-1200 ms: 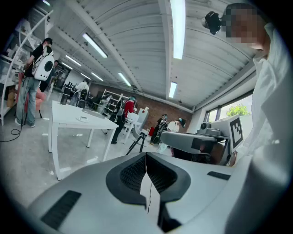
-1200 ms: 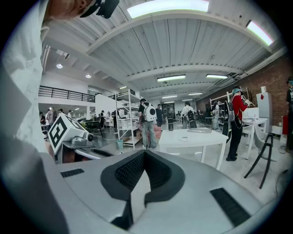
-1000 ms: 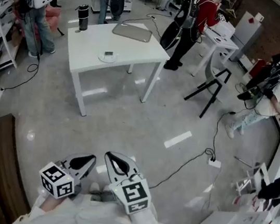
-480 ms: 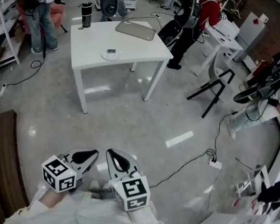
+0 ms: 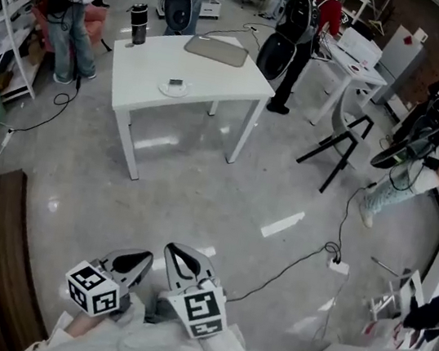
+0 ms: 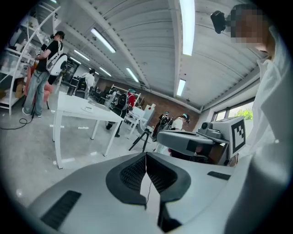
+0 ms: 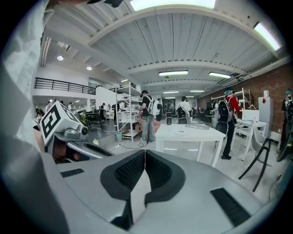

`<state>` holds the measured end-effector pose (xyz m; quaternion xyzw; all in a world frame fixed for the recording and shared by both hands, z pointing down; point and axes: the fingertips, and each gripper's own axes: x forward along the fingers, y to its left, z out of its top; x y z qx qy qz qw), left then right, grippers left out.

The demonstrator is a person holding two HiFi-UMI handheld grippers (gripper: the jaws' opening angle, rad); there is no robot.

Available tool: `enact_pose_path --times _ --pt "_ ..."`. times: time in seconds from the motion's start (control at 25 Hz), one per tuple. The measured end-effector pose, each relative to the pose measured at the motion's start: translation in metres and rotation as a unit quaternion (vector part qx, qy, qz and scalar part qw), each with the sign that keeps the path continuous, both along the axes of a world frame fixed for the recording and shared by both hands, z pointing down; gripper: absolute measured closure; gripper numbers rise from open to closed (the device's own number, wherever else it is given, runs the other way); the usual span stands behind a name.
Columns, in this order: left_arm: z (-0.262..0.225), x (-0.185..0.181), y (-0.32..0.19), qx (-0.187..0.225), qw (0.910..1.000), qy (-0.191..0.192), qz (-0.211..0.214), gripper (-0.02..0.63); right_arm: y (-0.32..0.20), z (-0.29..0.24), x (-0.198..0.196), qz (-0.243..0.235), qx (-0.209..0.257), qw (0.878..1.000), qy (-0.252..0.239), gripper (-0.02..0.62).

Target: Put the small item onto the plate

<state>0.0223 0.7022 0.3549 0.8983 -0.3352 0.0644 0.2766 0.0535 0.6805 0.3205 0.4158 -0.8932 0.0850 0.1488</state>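
Far ahead stands a white table [image 5: 210,78], and on it a small white plate [image 5: 173,88] with a small dark thing on or at it, too small to make out. Both grippers are low at the bottom of the head view, far from the table. The left gripper [image 5: 143,258] is shut with nothing in it, and the right gripper [image 5: 171,249] beside it is shut and empty too. In the left gripper view the jaws [image 6: 146,156] meet. In the right gripper view the jaws [image 7: 144,152] also meet, with the table [image 7: 201,134] and plate [image 7: 181,132] beyond them.
A black bottle [image 5: 138,24] and a flat grey case [image 5: 216,49] sit on the table's far side. Several people stand behind it. A black stool [image 5: 335,152] is at the right, a cable and power strip [image 5: 337,266] lie on the floor, and a wooden bench [image 5: 1,252] runs along the left.
Both grippers have sunk slightly toward the bottom of the head view, still shut. The people behind the table have shifted.
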Motion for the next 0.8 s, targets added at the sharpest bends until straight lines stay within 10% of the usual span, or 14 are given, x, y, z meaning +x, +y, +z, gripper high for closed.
enact_pose_path --times 0.8 --pt "-0.014 -0.037 -0.187 0.023 0.9996 -0.01 0.013 0.595 -0.178 -0.002 -0.042 -0.01 0.003 1.0 0.018 0.58"
